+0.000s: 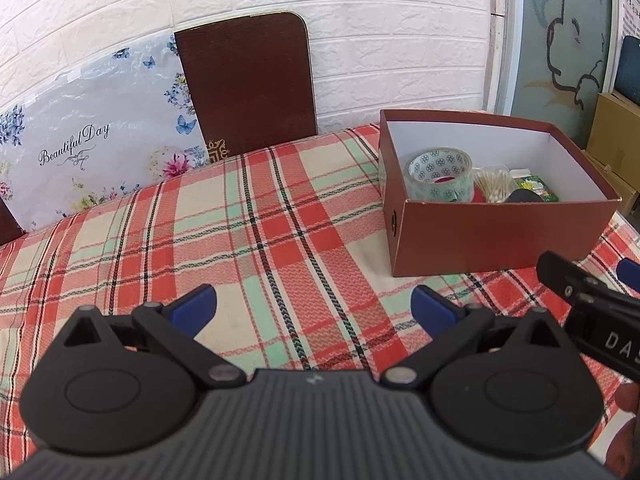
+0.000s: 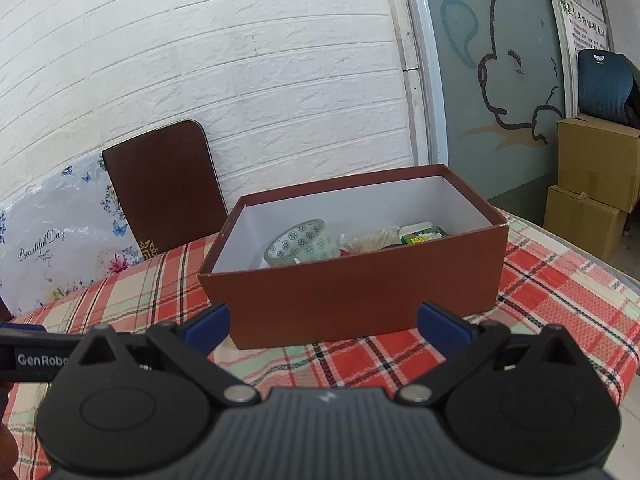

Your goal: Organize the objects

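Observation:
A dark red cardboard box point(image 1: 480, 232) point(image 2: 360, 292) stands open on the plaid tablecloth point(image 1: 260, 240). Inside lie a patterned tape roll point(image 1: 440, 176) point(image 2: 304, 242), a bundle of cotton swabs point(image 1: 496, 186) point(image 2: 372, 240), a green packet point(image 1: 536, 186) point(image 2: 424, 234) and a dark object, partly hidden. My left gripper point(image 1: 314, 306) hovers open over bare cloth, left of the box. My right gripper point(image 2: 324, 326) is open just in front of the box's near wall, with nothing between its blue pads point(image 2: 208, 326). It also shows at the edge of the left wrist view.
A brown chair back point(image 1: 248, 80) point(image 2: 164, 188) and a floral plastic-wrapped pack point(image 1: 92, 136) stand behind the table against the white brick wall. Stacked cardboard boxes point(image 2: 596, 184) sit on the floor at the right. The table's edge point(image 2: 580, 256) runs close behind the box.

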A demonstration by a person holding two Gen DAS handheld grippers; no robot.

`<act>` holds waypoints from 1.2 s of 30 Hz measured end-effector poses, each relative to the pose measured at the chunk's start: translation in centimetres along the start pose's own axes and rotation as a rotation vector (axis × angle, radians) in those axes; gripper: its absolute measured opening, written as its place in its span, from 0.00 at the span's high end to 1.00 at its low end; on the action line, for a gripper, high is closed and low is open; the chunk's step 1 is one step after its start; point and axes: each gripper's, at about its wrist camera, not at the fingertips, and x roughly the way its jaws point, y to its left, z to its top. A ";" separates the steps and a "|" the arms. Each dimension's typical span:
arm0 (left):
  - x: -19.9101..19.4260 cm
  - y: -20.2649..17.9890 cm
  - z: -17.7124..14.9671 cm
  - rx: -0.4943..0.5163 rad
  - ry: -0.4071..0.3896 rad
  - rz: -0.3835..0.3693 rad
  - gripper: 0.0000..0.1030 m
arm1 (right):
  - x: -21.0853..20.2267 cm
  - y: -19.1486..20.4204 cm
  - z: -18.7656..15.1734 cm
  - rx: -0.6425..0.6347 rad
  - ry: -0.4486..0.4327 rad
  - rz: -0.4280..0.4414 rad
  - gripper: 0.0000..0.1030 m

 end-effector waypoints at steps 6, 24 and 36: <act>-0.5 0.2 -0.3 -0.014 0.000 -0.005 0.00 | -0.6 0.2 -0.3 -0.012 -0.002 0.006 0.00; -2.3 1.0 -1.1 -0.029 -0.024 0.001 0.00 | -2.3 1.1 -1.0 -0.029 -0.019 0.024 0.00; -2.9 1.2 -1.3 -0.032 -0.040 0.001 0.00 | -3.1 1.5 -1.2 -0.044 -0.029 0.018 0.00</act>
